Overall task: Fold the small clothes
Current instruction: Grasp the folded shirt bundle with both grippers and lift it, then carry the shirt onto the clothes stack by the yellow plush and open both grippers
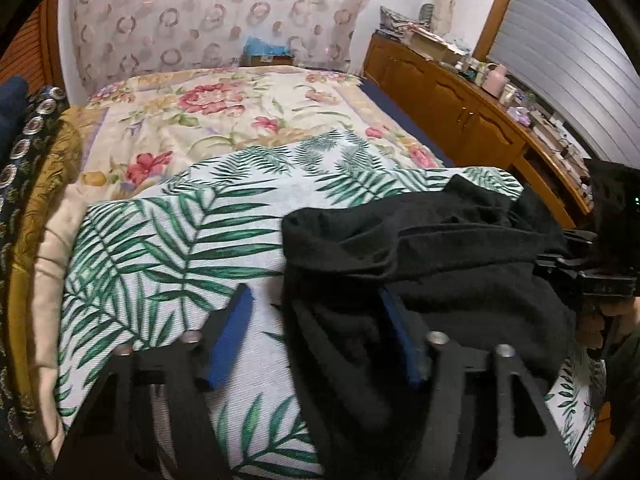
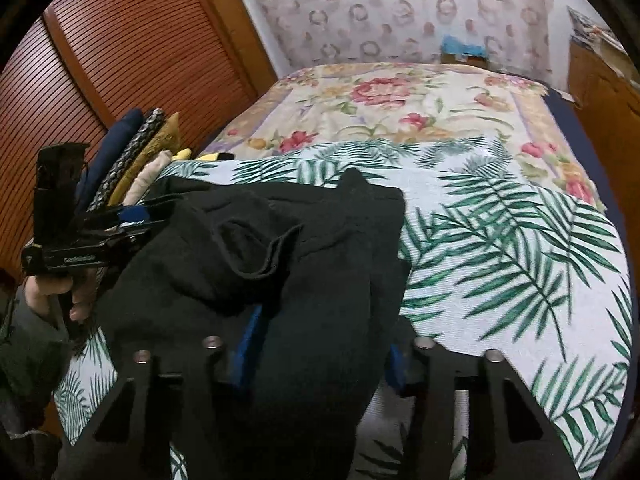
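A black garment (image 1: 432, 240) is recorded lying crumpled on a palm-leaf printed cloth (image 1: 168, 240), which is spread over the near end of a bed. In the left wrist view the garment occupies the right half of the cloth; in the right wrist view it lies at the near left, with a hemmed opening (image 2: 256, 252) turned upward.

Left gripper (image 1: 316, 320): jaws are held partly spread, with blue pads (image 1: 230, 336) on the fingers. The left finger rests over bare leaf cloth; the right finger is largely buried in the garment's left edge. A fold of black fabric is seen between the fingers, but whether it is pinched cannot be told.

Right gripper (image 2: 320, 344): a thick bunch of the black garment fills the gap between the blue-padded fingers (image 2: 248, 352). Contact on the left pad is visible; the right pad is mostly hidden, so a firm pinch cannot be confirmed.

Each gripper is also caught at the edge of the other's view, held in a hand (image 2: 52, 292).

Further items listed:
- Floral bedspread (image 1: 224, 120), beyond the leaf cloth.
- Folded textiles (image 1: 36, 168) in navy, patterned and gold, stacked at the left edge of the bed.
- Wooden cabinet (image 1: 448, 96) along the right, its top crowded with small objects.
- Slatted wooden door (image 2: 120, 48) at far left.
- Patterned curtain (image 1: 216, 12) on the far wall.
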